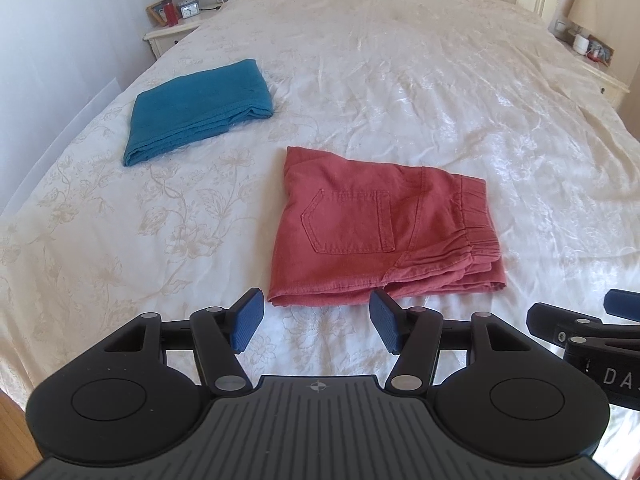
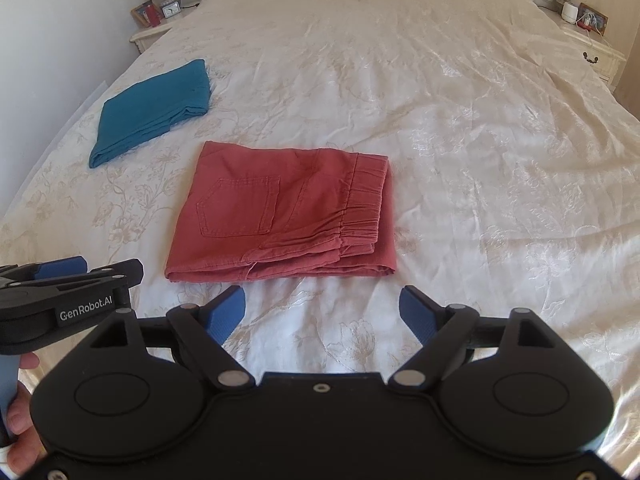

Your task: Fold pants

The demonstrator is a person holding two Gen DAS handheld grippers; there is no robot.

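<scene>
Red pants (image 1: 384,232) lie folded into a compact rectangle on the cream bedspread, back pocket up and elastic waistband to the right; they also show in the right wrist view (image 2: 288,212). My left gripper (image 1: 316,320) is open and empty, just short of the pants' near edge. My right gripper (image 2: 322,312) is open and empty, a little nearer than the pants' near edge. The left gripper's side shows at the left of the right wrist view (image 2: 72,280), and the right gripper's at the right edge of the left wrist view (image 1: 592,320).
A folded teal garment (image 1: 200,108) lies to the far left of the pants, also in the right wrist view (image 2: 152,108). The bedspread (image 1: 440,80) stretches to a tufted headboard. Nightstands with lamps stand at the far left (image 1: 172,28) and far right (image 2: 592,40).
</scene>
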